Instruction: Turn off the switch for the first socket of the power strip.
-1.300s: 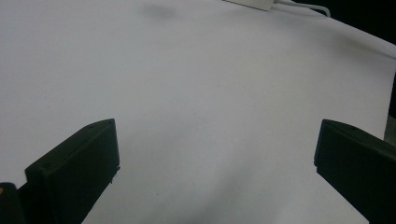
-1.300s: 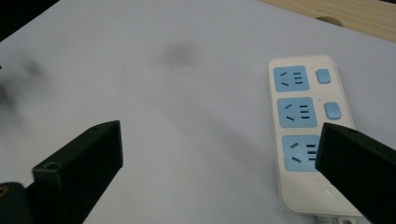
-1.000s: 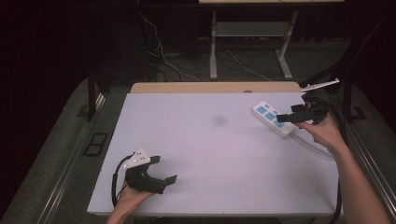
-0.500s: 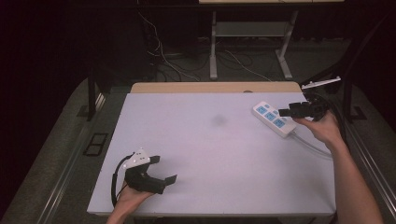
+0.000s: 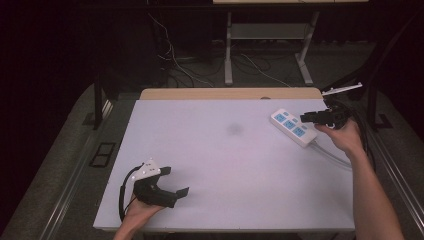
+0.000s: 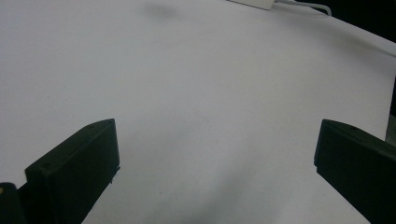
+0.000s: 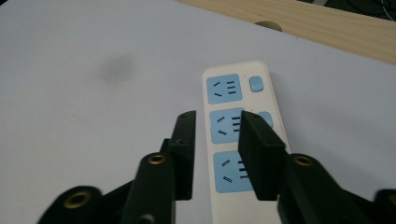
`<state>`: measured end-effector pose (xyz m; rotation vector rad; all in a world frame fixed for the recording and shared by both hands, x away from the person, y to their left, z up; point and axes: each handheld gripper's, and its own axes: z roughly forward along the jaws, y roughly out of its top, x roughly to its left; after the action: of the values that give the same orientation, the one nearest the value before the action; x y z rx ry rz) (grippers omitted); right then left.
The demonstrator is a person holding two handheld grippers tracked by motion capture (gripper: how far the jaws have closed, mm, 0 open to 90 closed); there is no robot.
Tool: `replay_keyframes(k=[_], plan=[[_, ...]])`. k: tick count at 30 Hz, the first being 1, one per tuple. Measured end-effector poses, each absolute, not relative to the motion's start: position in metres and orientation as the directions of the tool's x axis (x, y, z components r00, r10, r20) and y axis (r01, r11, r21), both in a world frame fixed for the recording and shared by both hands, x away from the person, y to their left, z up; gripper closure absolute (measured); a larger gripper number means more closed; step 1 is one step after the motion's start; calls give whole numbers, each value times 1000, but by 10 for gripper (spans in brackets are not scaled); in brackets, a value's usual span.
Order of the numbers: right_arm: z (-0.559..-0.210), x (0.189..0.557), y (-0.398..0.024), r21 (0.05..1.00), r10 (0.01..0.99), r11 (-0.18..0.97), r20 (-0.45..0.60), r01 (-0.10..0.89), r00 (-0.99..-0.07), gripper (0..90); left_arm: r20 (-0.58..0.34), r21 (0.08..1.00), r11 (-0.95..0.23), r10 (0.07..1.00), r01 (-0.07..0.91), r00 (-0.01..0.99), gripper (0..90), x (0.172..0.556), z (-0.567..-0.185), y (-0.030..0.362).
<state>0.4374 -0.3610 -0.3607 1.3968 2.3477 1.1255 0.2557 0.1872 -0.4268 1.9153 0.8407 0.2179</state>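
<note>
White table: power strip is not yet gripped; right gripper jaws, just narrowed, are poised above it; left gripper is held open.

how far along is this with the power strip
Early. Done: the right claw has reached the power strip at the table's far right. In hand: its jaws have just been closing, narrow now, over the middle socket, nothing gripped. Left: whatever handling follows. The left claw rests open near the front edge.
</note>
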Motion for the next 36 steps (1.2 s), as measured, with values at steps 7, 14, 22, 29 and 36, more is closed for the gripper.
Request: replay_keyframes(k=[7,14,22,29,36], plan=[[-369,444,-362,680,824,259,215,686,-525,872,-202,847,-268,639,460,743,0,256,-427,188],[-378,451,-365,671,841,240,218,702,-495,897,-200,846,-270,639,460,743,0,256,-427,188],[-386,457,-371,664,854,218,225,715,-469,897,-198,843,-276,639,461,744,0,257,-428,188],[-394,461,-373,651,862,201,237,732,-448,897,-197,842,-279,639,462,744,0,257,-428,188],[-402,464,-374,633,872,198,234,748,-429,898,-197,841,-281,639,463,744,0,257,-429,189]])
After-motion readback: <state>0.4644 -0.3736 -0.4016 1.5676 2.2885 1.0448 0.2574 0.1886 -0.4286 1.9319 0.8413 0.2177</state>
